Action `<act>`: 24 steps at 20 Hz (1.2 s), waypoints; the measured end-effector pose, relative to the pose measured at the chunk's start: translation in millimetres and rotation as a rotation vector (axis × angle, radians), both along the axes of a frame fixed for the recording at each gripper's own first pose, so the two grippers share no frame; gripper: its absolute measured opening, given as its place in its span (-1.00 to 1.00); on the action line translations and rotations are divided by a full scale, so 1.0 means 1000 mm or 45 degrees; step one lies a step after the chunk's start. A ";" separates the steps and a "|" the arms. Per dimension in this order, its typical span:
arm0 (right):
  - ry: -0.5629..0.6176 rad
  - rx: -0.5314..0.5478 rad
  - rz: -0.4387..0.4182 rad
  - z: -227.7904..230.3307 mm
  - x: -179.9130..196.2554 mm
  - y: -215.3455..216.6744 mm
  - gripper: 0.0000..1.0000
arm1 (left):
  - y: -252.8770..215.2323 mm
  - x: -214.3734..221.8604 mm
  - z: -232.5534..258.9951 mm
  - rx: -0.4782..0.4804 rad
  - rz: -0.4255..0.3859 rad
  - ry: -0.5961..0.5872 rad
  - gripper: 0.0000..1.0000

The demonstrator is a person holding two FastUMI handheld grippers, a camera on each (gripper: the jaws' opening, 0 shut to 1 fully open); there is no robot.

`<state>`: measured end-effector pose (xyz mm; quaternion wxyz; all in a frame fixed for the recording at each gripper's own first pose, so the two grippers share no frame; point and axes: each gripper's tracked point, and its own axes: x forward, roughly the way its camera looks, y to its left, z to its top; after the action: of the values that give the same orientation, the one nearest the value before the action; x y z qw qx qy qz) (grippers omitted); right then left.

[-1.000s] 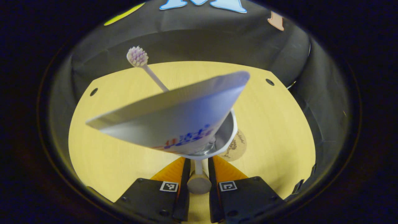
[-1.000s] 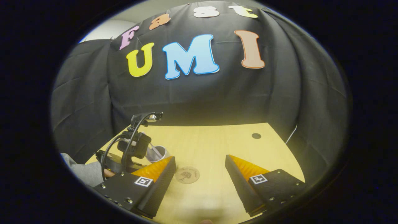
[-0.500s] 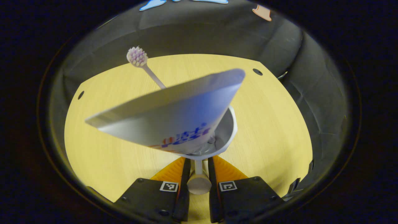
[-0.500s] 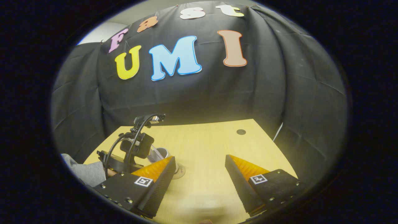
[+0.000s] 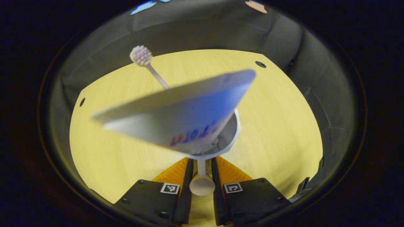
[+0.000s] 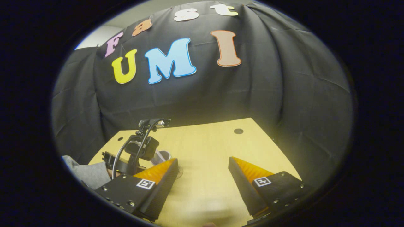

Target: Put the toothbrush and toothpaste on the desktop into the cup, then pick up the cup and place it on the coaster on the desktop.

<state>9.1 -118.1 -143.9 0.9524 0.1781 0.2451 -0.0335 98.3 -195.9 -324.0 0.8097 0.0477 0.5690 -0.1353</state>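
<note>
The left claw (image 5: 201,164) clenches the handle of the cup (image 5: 232,134) — toothpaste (image 5: 180,116) and toothbrush (image 5: 142,56) inside — above the worktop (image 5: 277,126); the right claw (image 6: 203,176) hangs released.

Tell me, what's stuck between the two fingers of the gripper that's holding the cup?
In the left gripper view, the cup's handle sits squeezed between the left gripper fingers, with the cup just ahead, holding the toothpaste and toothbrush.

Black screw-studded gripper bodies (image 6: 203,176) with square coded tags, looping black cable (image 6: 121,151), grey sleeve (image 6: 83,173).
</note>
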 end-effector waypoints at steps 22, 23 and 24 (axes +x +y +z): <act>-0.256 -0.136 0.099 0.060 -0.017 0.026 0.95 | 0.077 -0.066 0.274 -0.157 0.260 -1.166 0.93; -0.269 -0.142 0.103 0.064 -0.019 0.031 0.95 | 0.081 -0.067 0.282 -0.162 0.271 -1.206 0.93; -0.284 -0.158 0.098 0.069 -0.021 0.033 0.95 | 0.085 -0.069 0.290 -0.173 0.282 -1.246 0.93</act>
<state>-11.6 -85.4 -75.2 0.9835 0.1119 0.1419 0.0081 29.2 -111.0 -34.2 0.9923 -0.0079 0.1144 -0.0472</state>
